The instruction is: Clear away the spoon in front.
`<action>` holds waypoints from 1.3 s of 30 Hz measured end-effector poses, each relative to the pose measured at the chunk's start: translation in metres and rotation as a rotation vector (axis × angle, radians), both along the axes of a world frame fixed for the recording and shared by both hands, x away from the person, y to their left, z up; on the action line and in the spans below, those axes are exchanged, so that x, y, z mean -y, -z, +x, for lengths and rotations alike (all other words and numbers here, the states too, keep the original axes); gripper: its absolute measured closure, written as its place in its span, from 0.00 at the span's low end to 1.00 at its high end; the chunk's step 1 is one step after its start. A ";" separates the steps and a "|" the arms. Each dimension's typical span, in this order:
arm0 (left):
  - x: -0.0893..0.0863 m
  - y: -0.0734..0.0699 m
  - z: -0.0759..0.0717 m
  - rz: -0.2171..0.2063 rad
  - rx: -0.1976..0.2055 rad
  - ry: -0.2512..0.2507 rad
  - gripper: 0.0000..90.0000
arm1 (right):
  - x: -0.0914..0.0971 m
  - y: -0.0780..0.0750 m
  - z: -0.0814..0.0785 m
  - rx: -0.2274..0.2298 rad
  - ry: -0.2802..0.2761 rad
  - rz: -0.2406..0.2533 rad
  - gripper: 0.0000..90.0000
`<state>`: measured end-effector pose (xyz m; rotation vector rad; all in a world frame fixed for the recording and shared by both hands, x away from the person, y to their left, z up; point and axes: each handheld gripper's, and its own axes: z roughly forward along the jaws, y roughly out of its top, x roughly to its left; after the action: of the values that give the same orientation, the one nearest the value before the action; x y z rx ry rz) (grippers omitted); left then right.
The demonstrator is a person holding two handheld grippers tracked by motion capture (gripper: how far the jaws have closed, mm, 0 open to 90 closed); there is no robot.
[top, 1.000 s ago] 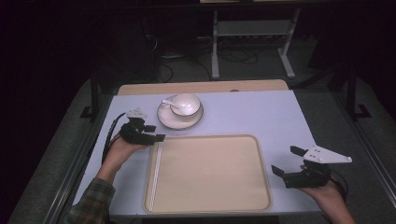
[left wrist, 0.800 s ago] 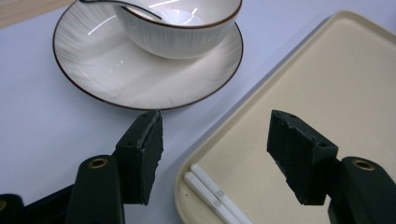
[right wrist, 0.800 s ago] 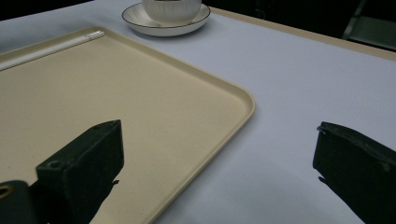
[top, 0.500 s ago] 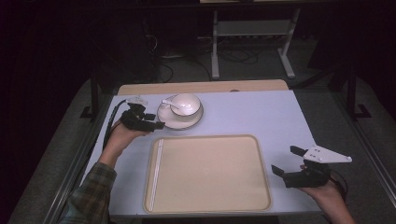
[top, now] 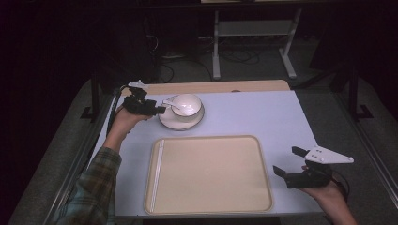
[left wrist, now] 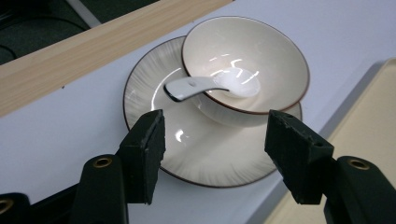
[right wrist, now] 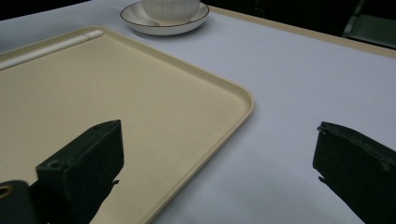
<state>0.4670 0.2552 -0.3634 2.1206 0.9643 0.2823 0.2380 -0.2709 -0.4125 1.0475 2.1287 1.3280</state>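
Note:
A white plate (top: 168, 124) with a dark rim stands at the back left of the table, and a cream bowl (top: 188, 103) sits on it with a white spoon (top: 170, 104) resting in it, handle to the left. My left gripper (top: 158, 110) hovers open just left of the plate. In the left gripper view its jaws frame the plate (left wrist: 187, 154) near its rim, with the spoon handle (left wrist: 184, 88) and bowl (left wrist: 261, 51) beyond them; nothing is held. My right gripper (top: 288, 161) rests open at the front right, beside a beige tray (top: 209, 176).
In the right gripper view the tray's corner (right wrist: 233, 93) lies between the open jaws of the right gripper (right wrist: 219, 133), and the plate (right wrist: 163, 27) is far off. A wooden strip (top: 234, 86) edges the table's back. Dark floor and a metal stand lie beyond.
My left gripper has moved away from the table's left side toward the plate and now hangs next to its left rim. The right hand has stayed still.

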 end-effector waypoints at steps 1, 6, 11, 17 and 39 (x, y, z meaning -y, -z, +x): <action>0.000 0.000 0.000 0.000 0.000 0.000 0.42 | 0.000 0.000 0.000 0.000 0.000 -0.001 0.02; 0.003 0.003 0.020 -0.010 -0.017 0.003 0.44 | 0.000 0.000 0.000 0.000 0.000 -0.002 0.02; 0.005 0.006 0.032 -0.022 -0.037 0.004 0.47 | 0.000 0.001 0.000 -0.004 0.001 -0.002 0.02; 0.009 0.015 0.045 -0.036 -0.066 0.000 0.49 | 0.002 0.001 0.000 -0.003 0.005 0.000 0.02; 0.012 0.021 0.046 -0.080 -0.072 0.037 0.79 | 0.002 0.002 0.000 -0.004 0.004 0.000 0.02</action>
<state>0.5131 0.2433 -0.3847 2.0849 0.9611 0.1470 0.2380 -0.2732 -0.4141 1.0549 2.1277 1.3254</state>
